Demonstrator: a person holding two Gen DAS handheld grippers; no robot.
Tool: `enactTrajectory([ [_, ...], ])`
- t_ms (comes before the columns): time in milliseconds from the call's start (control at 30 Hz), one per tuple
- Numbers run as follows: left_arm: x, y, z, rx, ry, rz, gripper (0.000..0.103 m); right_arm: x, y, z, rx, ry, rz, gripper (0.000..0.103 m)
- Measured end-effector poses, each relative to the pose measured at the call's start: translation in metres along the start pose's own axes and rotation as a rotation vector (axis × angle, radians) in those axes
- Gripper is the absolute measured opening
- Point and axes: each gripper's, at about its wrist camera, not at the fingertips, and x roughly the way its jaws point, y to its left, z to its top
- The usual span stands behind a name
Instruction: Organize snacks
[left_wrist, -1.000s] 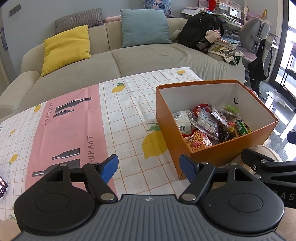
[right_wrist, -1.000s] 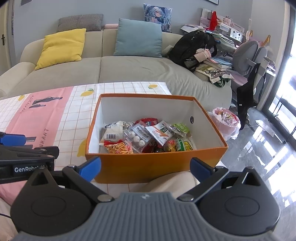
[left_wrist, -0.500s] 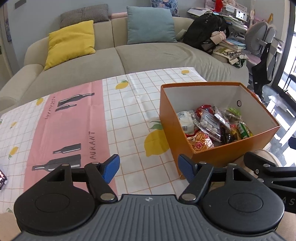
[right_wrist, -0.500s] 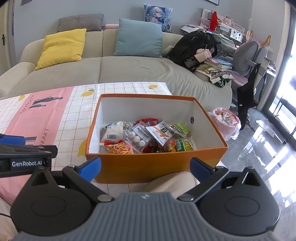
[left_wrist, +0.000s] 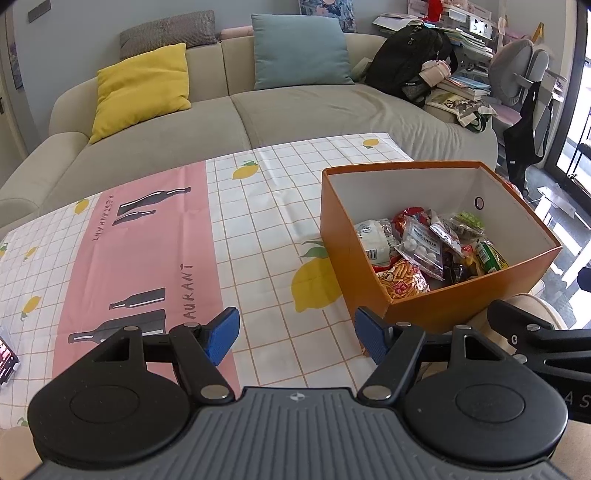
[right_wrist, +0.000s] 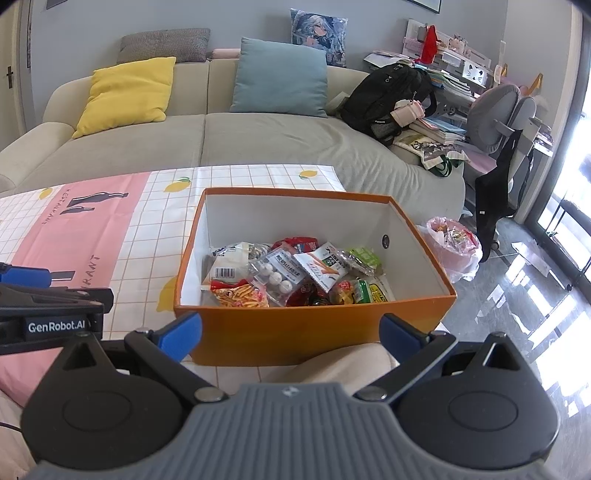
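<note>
Snack packets (right_wrist: 295, 273) fill the open orange cardboard box (right_wrist: 314, 332) on the lemon-print tablecloth (left_wrist: 258, 221). The left gripper (left_wrist: 297, 336), which has just narrowed slightly, and the right gripper (right_wrist: 290, 328) both stand wide and empty.

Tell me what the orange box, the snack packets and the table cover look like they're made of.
Orange box: likely cardboard, matte orange outside, white inside; thin stiff walls with sharp folded corners.
Snack packets: thin plastic film, some clear, some printed; glossy, crinkled, catching highlights.
Table cover: printed cloth or vinyl, can't say which; lies flat with fold creases and a faint sheen.
</note>
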Motion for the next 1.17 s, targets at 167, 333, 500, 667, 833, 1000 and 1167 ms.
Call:
enactTrajectory([
  [167, 0.0002, -0.0006, -0.0007, 0.004, 0.001, -0.005, 0.083, 0.0003, -0.0003, -0.0003, 0.000, 0.002, 0.001, 0.100],
  [333, -0.0003, -0.0017, -0.0008, 0.006, 0.001, -0.007, 0.083, 0.0003, 0.0002, -0.0003, 0.000, 0.002, 0.001, 0.100],
  [500, -0.0003, -0.0017, -0.0005, 0.009, -0.002, -0.002, 0.083, 0.0016, -0.0005, -0.0016, -0.002, 0.006, 0.006, 0.100],
  [667, 0.0004, 0.0000, -0.0002, 0.008, 0.000, -0.003, 0.083, 0.0019, -0.0015, -0.0009, -0.005, 0.006, 0.008, 0.100],
  [833, 0.0009, 0.0015, -0.0003, 0.008, -0.002, -0.009, 0.083, 0.0021, -0.0019, -0.0010, -0.007, 0.007, 0.010, 0.100],
  [1000, -0.0019, -0.0020, -0.0019, 0.032, -0.022, 0.003, 0.083, 0.0028, -0.0026, -0.0012, -0.009, 0.010, 0.012, 0.100],
  [1167, -0.0019, -0.0010, -0.0017, 0.025, -0.020, -0.002, 0.083, 0.0027, -0.0030, -0.0018, -0.013, 0.008, 0.012, 0.100],
])
